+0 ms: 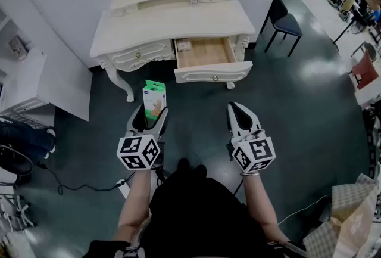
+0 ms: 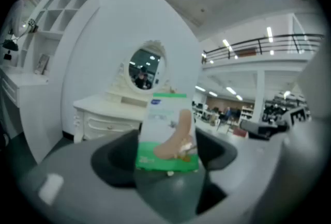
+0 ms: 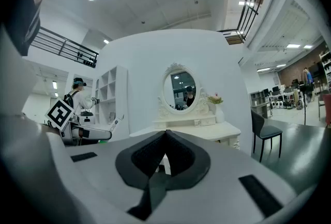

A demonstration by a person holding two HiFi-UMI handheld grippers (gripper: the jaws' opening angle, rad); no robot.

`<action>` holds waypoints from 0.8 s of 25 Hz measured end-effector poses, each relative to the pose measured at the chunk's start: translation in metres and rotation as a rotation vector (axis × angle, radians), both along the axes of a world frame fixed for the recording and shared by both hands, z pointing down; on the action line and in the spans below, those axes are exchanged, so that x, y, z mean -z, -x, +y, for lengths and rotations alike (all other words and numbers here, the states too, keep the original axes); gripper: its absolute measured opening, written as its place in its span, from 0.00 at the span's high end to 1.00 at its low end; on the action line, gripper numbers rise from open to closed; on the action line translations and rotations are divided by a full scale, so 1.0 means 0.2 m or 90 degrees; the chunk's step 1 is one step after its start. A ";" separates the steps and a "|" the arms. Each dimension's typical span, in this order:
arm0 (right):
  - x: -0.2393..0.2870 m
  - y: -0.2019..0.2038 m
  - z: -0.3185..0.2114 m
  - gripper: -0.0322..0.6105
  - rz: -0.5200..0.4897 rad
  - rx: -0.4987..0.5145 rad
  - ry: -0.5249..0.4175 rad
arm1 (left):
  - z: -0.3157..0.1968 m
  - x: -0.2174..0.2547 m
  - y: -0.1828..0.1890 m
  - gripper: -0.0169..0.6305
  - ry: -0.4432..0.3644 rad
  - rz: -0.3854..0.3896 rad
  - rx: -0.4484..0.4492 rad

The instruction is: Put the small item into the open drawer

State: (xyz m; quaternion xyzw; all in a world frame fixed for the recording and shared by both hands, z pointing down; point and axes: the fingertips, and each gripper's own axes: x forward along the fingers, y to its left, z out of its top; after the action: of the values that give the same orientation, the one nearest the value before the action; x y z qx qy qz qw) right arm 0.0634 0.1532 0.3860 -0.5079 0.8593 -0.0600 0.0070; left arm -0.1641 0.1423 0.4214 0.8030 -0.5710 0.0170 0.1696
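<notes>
box (image 1: 155, 98): small white-and-green carton with a foot picture, upright, clamped between the jaws of the left gripper (image 1: 152, 112), left of centre
drawer (image 1: 205, 53): cream front, bare wooden bottom, pulled out, upper centre, well apart from the box

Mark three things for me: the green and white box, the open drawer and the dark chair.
box (image 1: 155, 98): head view, the middle of its printed front.
drawer (image 1: 205, 53): head view, the bare wooden floor inside it.
chair (image 1: 289, 25): head view, the seat.
</notes>
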 end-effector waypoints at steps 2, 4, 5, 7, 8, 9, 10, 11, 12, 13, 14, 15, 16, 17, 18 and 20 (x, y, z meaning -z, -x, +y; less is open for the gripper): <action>-0.01 -0.01 0.01 0.95 -0.004 0.000 0.001 | 0.00 0.00 -0.01 0.43 -0.001 -0.002 0.000; -0.01 -0.02 0.02 0.95 -0.007 0.002 0.001 | 0.01 0.01 -0.03 0.43 -0.002 -0.004 -0.001; -0.01 -0.03 0.03 0.95 -0.008 0.004 0.000 | 0.01 0.01 -0.04 0.43 -0.002 -0.005 -0.003; -0.01 -0.04 0.03 0.95 -0.011 0.011 0.001 | 0.02 0.01 -0.06 0.43 -0.003 -0.004 -0.003; -0.01 -0.04 0.03 0.95 -0.013 0.014 0.003 | 0.02 0.01 -0.07 0.43 -0.004 -0.004 -0.002; -0.01 -0.04 0.03 0.95 -0.015 0.016 0.004 | 0.02 0.01 -0.07 0.43 -0.005 -0.004 -0.002; -0.01 -0.05 0.03 0.95 -0.016 0.017 0.005 | 0.02 0.01 -0.08 0.43 -0.006 -0.004 -0.001; -0.01 -0.05 0.03 0.95 -0.016 0.017 0.005 | 0.02 0.01 -0.09 0.43 -0.008 -0.005 -0.001; -0.01 -0.06 0.04 0.95 -0.016 0.016 0.004 | 0.03 0.02 -0.09 0.43 -0.009 -0.006 -0.002; 0.00 -0.07 0.03 0.95 -0.017 0.014 0.003 | 0.03 0.02 -0.10 0.43 -0.011 -0.008 -0.003; 0.00 -0.08 0.03 0.95 -0.020 0.012 0.002 | 0.03 0.02 -0.10 0.43 -0.014 -0.009 -0.003; 0.00 -0.09 0.02 0.95 -0.023 0.009 0.002 | 0.02 0.03 -0.11 0.43 -0.016 -0.010 -0.003; -0.01 -0.10 0.02 0.95 -0.026 0.007 0.003 | 0.01 0.03 -0.11 0.43 -0.017 -0.011 -0.001; -0.01 -0.10 0.01 0.95 -0.028 0.006 0.005 | 0.01 0.03 -0.10 0.43 -0.018 -0.012 0.001; -0.02 -0.10 0.01 0.95 -0.029 0.007 0.007 | 0.00 0.03 -0.10 0.43 -0.017 -0.014 0.003; -0.03 -0.10 0.00 0.95 -0.030 0.010 0.011 | -0.02 0.03 -0.11 0.43 -0.016 -0.018 0.007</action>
State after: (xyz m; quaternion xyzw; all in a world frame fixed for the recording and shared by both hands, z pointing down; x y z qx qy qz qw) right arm 0.0833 0.1540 0.3923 -0.4996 0.8623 -0.0793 0.0223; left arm -0.1421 0.1391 0.4160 0.8018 -0.5776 0.0203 0.1518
